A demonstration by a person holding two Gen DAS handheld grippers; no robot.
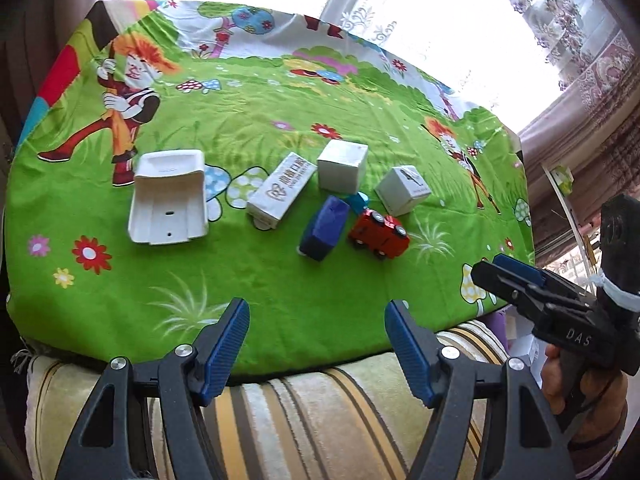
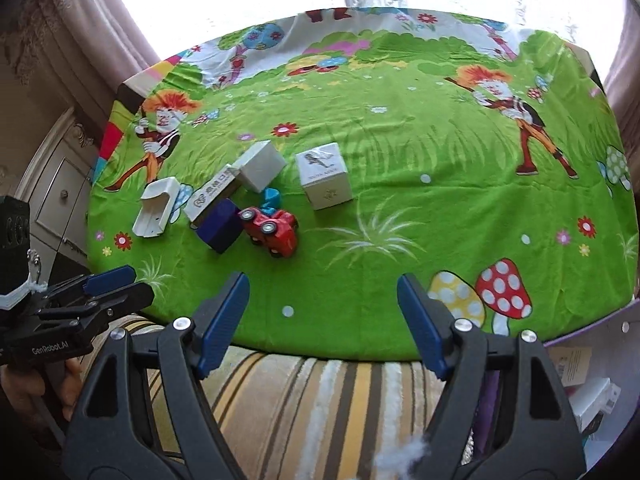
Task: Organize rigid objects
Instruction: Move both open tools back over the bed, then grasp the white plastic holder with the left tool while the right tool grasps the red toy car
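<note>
Several rigid objects lie together on a green cartoon cloth (image 1: pixel 280 280): a white plastic holder (image 1: pixel 170 200), a long white printed box (image 1: pixel 282 188), a white cube box (image 1: pixel 343 166), a white box with a bird print (image 1: pixel 403 190), a dark blue box (image 1: pixel 325 228), a small teal piece (image 1: pixel 357 201) and a red toy car (image 1: pixel 379 234). In the right wrist view the same group shows, with the car (image 2: pixel 274 228) and bird box (image 2: pixel 325 180). My left gripper (image 1: pixel 316 340) is open and empty near the front edge. My right gripper (image 2: pixel 322 316) is open and empty, right of the left one.
The cloth covers a table (image 2: pixel 440 336) in front of bright curtained windows (image 1: pixel 440 20). A striped cushion (image 1: pixel 340 420) lies at the front edge. A white cabinet (image 2: pixel 60 184) stands at the left. Boxes and papers (image 2: pixel 588 384) sit low at the right.
</note>
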